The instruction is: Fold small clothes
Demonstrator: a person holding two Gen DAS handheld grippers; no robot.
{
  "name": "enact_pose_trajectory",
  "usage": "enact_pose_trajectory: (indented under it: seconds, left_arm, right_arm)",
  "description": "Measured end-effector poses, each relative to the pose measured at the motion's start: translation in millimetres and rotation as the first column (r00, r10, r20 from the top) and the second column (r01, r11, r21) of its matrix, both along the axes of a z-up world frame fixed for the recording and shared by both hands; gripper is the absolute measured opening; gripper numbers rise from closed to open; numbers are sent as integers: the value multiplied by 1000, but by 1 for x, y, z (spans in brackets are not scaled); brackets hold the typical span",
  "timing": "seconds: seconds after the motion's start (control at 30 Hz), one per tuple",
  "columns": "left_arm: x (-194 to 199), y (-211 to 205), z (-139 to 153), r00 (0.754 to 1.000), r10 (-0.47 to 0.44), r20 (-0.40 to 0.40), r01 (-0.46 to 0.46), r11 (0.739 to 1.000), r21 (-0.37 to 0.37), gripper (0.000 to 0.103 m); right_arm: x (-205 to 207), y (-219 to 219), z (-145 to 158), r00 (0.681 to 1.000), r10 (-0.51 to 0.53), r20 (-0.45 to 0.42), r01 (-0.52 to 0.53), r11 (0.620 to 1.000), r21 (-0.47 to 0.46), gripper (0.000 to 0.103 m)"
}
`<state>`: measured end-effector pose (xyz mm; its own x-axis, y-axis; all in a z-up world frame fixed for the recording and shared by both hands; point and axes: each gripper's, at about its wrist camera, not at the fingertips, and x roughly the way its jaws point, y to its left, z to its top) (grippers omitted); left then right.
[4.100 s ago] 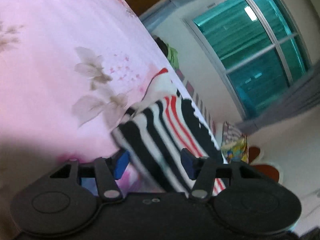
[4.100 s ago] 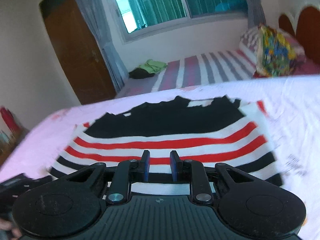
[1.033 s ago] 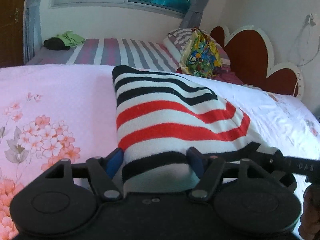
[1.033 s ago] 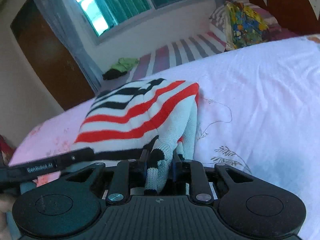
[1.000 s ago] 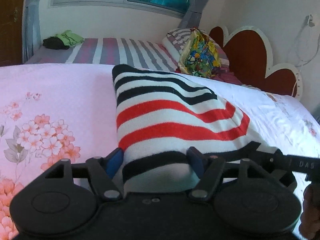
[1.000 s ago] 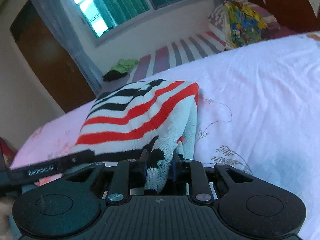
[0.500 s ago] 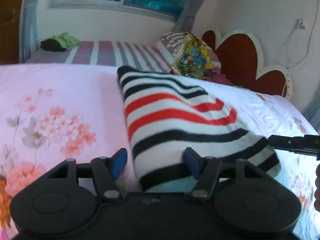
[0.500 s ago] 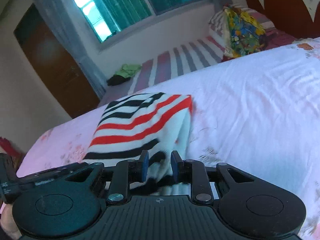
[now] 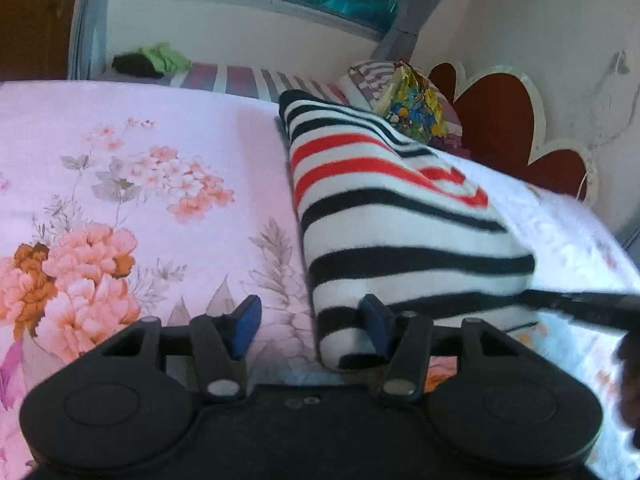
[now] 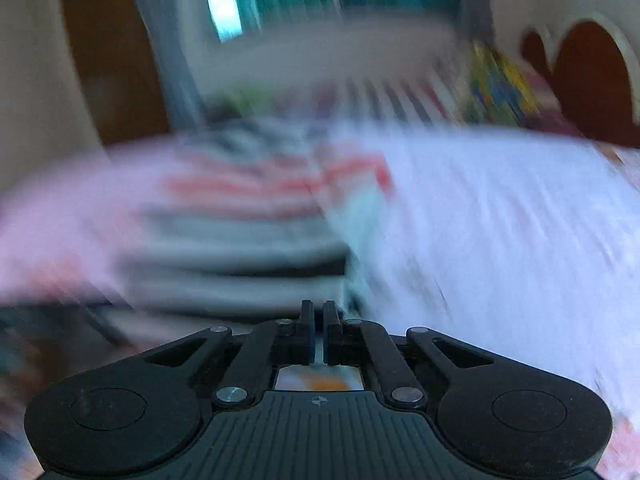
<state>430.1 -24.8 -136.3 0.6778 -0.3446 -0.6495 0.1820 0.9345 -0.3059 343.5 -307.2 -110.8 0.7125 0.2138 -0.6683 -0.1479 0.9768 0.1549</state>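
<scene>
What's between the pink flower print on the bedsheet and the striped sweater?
Nothing but bare bedsheet. In the left wrist view, a plain pink strip separates the flower print from the striped sweater; no other object lies there.

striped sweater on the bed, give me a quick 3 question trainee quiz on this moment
1. True or false: the striped sweater lies folded on the floral bedsheet.
2. The right gripper is: A) clamped on the sweater, B) shut with nothing between its fingers, C) wide open.
3. Which side of the left gripper does the sweater's near end sit toward?

Key: 1 true. 2 B. 3 Its right fingertip, which overlaps the sweater's near corner; the other fingertip stands over bare sheet, so nothing is gripped.
</scene>
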Motion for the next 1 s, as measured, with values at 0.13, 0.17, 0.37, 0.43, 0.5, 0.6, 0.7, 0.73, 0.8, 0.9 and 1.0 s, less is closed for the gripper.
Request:
enact_pose_trajectory:
  seconds: [0.13,0.17,0.37,0.43,0.5,0.6,0.7,0.73,0.8,0.9,1.0]
  left_arm:
    - [23,2,39,992,-16,129,16,1000,-1,65]
    - [35,-3,46,989,-31,148,29,999,14,64]
    - [115,-46,46,976,-172,137,158,982,107,53]
    - [128,-60,35,974,-204,103,182,965,189,52]
    - [125,-62,28,972,-211,105,183,957,226,55]
    - [121,-54,22,977,-180,115,156,970,186,56]
    - [116,-54,18,979,-163,121,141,974,176,56]
    - [114,-54,17,978,-166,124,142,972,185,57]
    - [110,-52,16,977,-165,132,137,970,199,57]
    - [111,-46,18,979,-136,150,111,980,164,58]
    - [115,-42,20,982,-90,167,69,990,127,57]
  right_arm:
    - [10,-15,40,984,-37,177,25,997,69,1]
    - [27,-17,43,983,-51,174,39,996,75,1]
    - [121,-20,31,991,-48,122,41,997,63,1]
    - [145,-31,20,994,-92,62,88,994,64,1]
    - [146,-53,10,988,-155,19,149,974,169,1]
    - [149,-72,-1,987,-157,-45,163,948,272,1]
    - [147,-85,-6,980,-188,-64,198,908,369,16]
    - [144,-91,-6,977,-208,-56,212,892,400,49]
    - [140,-99,-3,978,-205,-43,202,870,450,60]
    - [140,-97,5,985,-169,-27,164,884,439,57]
    - [151,-80,5,992,-116,-44,124,917,379,50]
